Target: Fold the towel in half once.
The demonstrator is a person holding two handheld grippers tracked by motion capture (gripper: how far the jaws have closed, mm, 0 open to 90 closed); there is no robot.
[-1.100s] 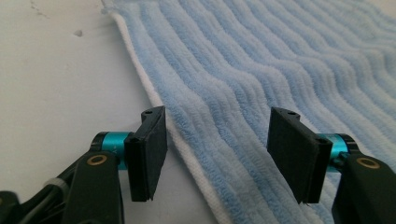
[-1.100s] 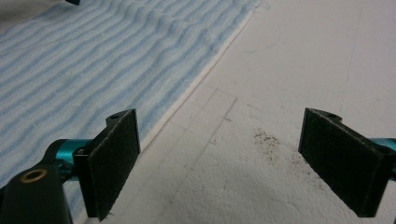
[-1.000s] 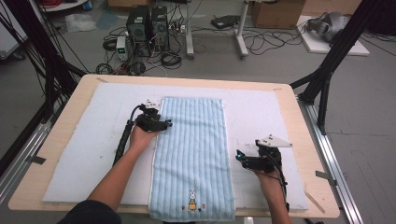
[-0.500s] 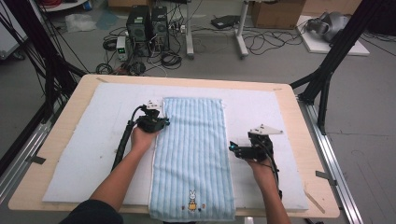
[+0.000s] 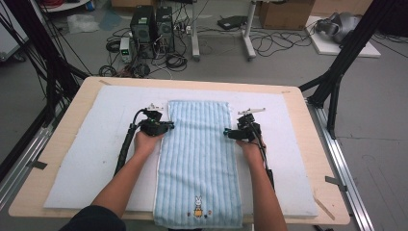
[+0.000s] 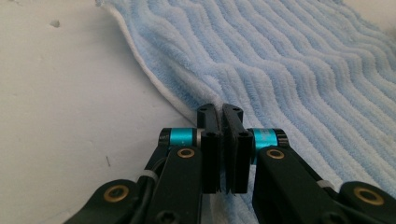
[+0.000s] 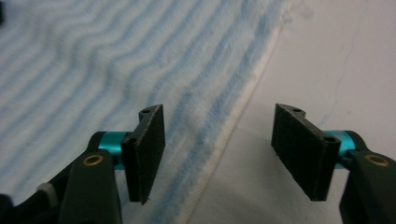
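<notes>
A light blue ribbed towel (image 5: 197, 163) lies flat and lengthwise on the white mat (image 5: 96, 144), its rabbit patch (image 5: 197, 208) at the near end. My left gripper (image 5: 168, 126) sits at the towel's left edge, pointing right. In the left gripper view its jaws (image 6: 223, 109) are pressed together where the white hem (image 6: 159, 86) runs into them. My right gripper (image 5: 226, 133) points left at the right edge. In the right gripper view it (image 7: 219, 140) is open, with the hem (image 7: 233, 126) between the pads and untouched. Its jaws have just been closing.
The mat covers most of a wooden table (image 5: 305, 144). Black frame legs (image 5: 337, 72) stand at both sides. Computers (image 5: 151, 26) and cables lie on the floor beyond the far edge. Bare mat stretches to the left and right of the towel.
My right gripper has moved away from me along the towel's right edge and in toward the hem, jaws narrower. My left gripper stayed at the left edge and its jaws closed.
</notes>
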